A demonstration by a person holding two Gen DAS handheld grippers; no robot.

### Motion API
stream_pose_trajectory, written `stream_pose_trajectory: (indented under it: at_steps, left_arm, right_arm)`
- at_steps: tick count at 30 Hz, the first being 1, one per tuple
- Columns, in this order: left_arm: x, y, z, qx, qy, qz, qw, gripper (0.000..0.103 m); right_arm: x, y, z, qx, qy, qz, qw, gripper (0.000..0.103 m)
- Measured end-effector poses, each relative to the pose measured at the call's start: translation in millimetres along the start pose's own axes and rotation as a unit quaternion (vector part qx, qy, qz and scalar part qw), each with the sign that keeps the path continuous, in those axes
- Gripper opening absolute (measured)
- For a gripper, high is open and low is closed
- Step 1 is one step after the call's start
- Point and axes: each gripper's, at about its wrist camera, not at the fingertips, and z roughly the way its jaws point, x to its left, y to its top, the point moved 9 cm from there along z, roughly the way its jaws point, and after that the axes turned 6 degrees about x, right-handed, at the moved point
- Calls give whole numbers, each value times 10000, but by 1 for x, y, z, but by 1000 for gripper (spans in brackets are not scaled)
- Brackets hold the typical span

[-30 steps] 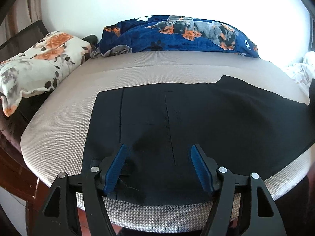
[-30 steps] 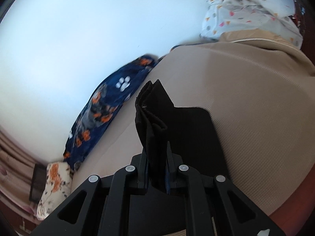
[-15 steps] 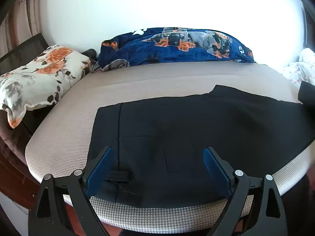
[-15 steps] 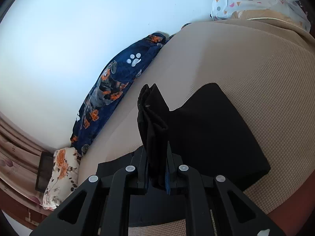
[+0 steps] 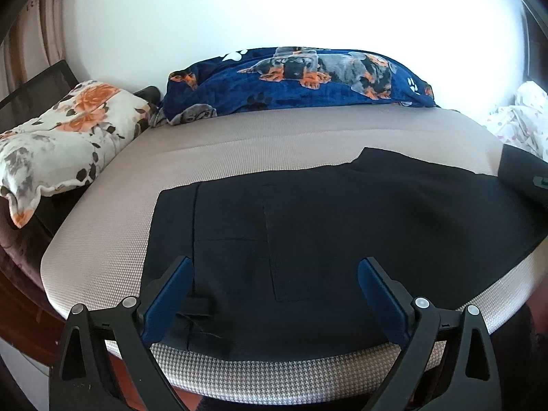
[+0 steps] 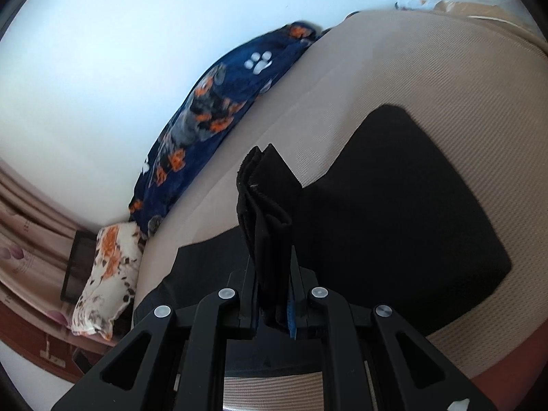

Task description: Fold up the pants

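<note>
Black pants (image 5: 342, 233) lie flat across the near side of the beige bed (image 5: 239, 144), waistband to the left. My left gripper (image 5: 275, 262) hovers just over the waist part near the bed's front edge. Its jaws are opening wide, and the blue pads (image 5: 171, 284) press on nothing. In the right wrist view my right gripper (image 6: 274, 267) is shut on the bunched leg ends (image 6: 263, 185), which stand up between its fingers above the rest of the pants (image 6: 394, 212). The cloth curves back in a fold toward the right.
A blue dog-print blanket (image 5: 308, 82) runs along the far edge of the bed by the white wall. A floral pillow (image 5: 61, 137) sits at the left end. White spotted bedding (image 5: 524, 120) is at the right end. Bare mattress lies between pants and blanket.
The left gripper's jaws have spread from half open to wide and let go of the waist cloth. The right gripper has carried the leg ends leftward over the pants, toward the waist.
</note>
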Motion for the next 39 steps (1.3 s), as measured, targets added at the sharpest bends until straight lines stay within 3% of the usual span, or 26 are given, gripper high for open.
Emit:
stream_pose_trajectory:
  at_steps: [24, 39]
  left_arm:
    - [-3, -1, 2, 111, -15, -49, 9999, 99]
    - [-6, -1, 0, 119, -34, -43, 9999, 100]
  right_arm:
    - [41, -43, 45, 506, -138, -734, 9959, 12]
    - [45, -55, 61, 672, -311, -985, 9924, 12]
